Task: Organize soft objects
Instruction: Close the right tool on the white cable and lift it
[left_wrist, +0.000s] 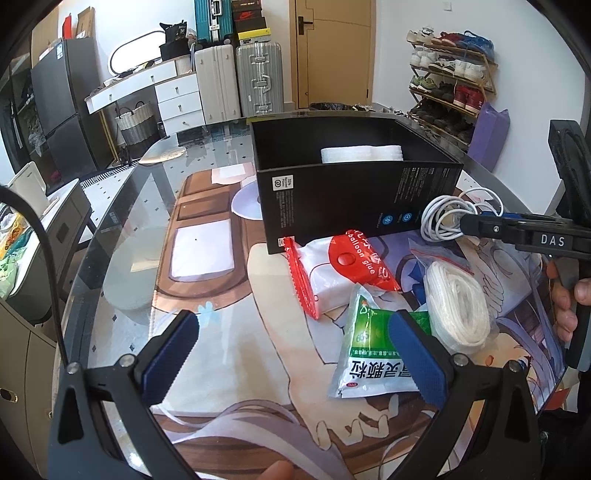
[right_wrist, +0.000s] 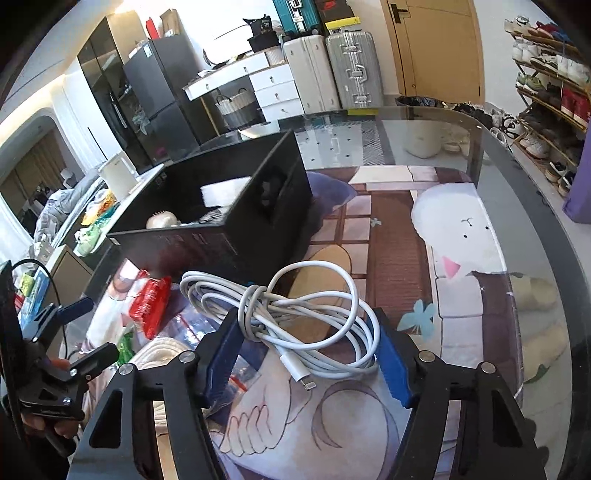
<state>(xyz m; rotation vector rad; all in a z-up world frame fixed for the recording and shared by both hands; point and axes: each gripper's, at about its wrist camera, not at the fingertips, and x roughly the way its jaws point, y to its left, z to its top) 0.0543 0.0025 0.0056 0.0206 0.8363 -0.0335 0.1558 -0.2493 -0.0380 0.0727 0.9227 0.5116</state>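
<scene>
Right gripper (right_wrist: 308, 363) at coiled white charging cable (right_wrist: 295, 317); black cardboard box (left_wrist: 354, 192) behind.
Both jaws wide: right straddles cable, ungripped; left gripper (left_wrist: 291, 354) above green-white sachet (left_wrist: 369, 354).

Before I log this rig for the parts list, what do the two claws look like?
Both look alike. The left claw has a black angular frame with silver bolts and blue pads with serrated edges. A black cable loops along its left side. The right claw has the same black frame and blue pads; the left view shows white "DAS" lettering on its side. Bare fingers grip its handle; no sleeves visible.
</scene>
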